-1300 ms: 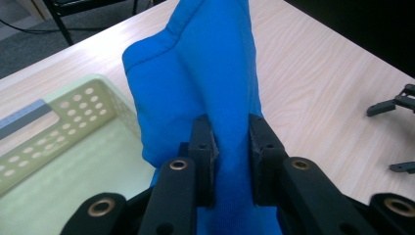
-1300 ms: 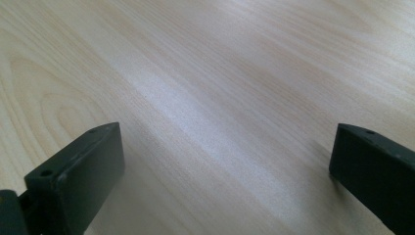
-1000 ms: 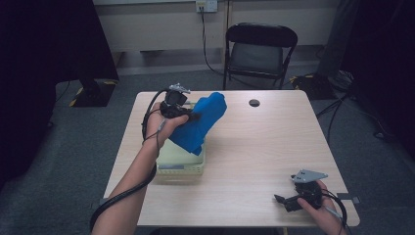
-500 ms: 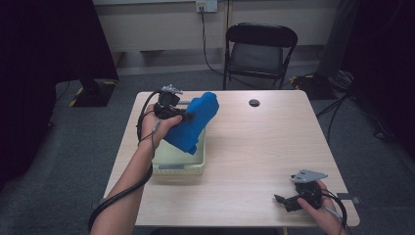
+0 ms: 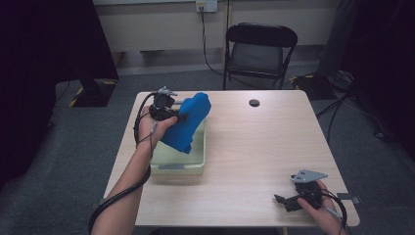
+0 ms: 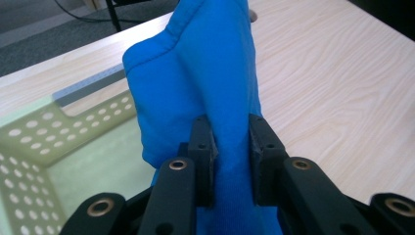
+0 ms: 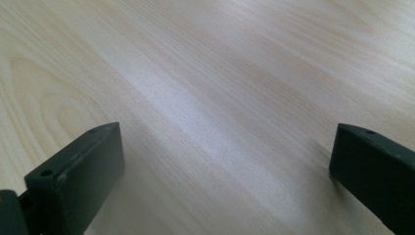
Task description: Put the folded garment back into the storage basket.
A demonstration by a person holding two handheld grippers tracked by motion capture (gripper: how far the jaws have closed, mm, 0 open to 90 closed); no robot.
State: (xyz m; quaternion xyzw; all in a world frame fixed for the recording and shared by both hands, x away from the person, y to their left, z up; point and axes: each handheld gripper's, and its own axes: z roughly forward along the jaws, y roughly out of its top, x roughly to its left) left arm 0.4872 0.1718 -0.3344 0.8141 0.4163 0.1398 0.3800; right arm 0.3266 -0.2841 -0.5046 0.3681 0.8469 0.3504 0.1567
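Observation:
A blue cloth (image 5: 188, 120) hangs over a pale green perforated basket (image 5: 178, 168) on the left half of the wooden table. My left gripper (image 5: 180, 116) is shut on the cloth and holds it above the basket's far end. In the left gripper view the cloth (image 6: 200, 83) rises bunched between the two black jaws of that gripper (image 6: 231, 147), with the basket's wall (image 6: 34, 142) below and to the left. My right gripper (image 5: 281, 200) rests open near the table's front right edge. In the right gripper view its jaws stand wide apart over bare wood (image 7: 220, 98).
A small black round object (image 5: 254, 103) lies at the table's far middle. A black folding chair (image 5: 259, 46) stands behind the table. Cables trail on the floor at right. Bare tabletop (image 5: 254, 152) stretches between basket and right gripper.
My left gripper has carried the blue cloth slightly left and toward the far end of the basket, uncovering more of the basket's inside. The right gripper has stayed put.

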